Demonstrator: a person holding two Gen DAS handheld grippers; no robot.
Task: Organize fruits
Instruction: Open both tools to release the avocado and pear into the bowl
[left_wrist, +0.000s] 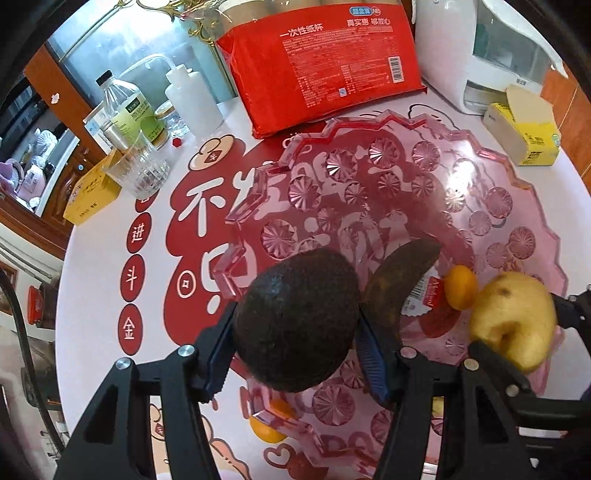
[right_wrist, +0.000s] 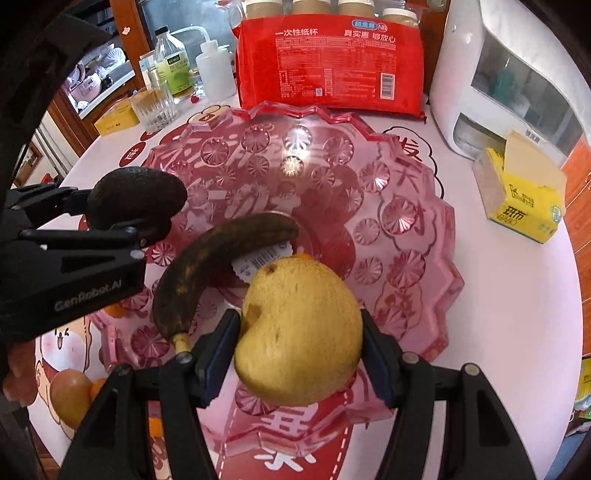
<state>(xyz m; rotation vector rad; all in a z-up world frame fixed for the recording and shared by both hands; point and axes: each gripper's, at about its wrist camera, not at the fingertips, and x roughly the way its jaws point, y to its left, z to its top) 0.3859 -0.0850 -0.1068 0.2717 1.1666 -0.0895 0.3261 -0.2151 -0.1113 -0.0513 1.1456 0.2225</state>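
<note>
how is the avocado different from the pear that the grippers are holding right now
Colour: the avocado is very dark, almost black; the pear is yellow with brown specks.
Skin: the avocado looks rough and matte, the pear smoother.
Holder: the avocado sits in the left gripper, the pear in the right gripper.
Both are clamped between pads above the pink bowl.

A round white surface (right_wrist: 498, 295) with red printed characters and cartoon figures fills most of both views. Behind it stands a brown wooden cabinet (left_wrist: 48, 74) with a glass front (left_wrist: 110, 40) trimmed in gilt. At the left, shelves (left_wrist: 26, 162) hold pale crockery. Bright light glares off the surface and the glass, and orange-brown wood (right_wrist: 580, 221) shows at the right edge
</note>
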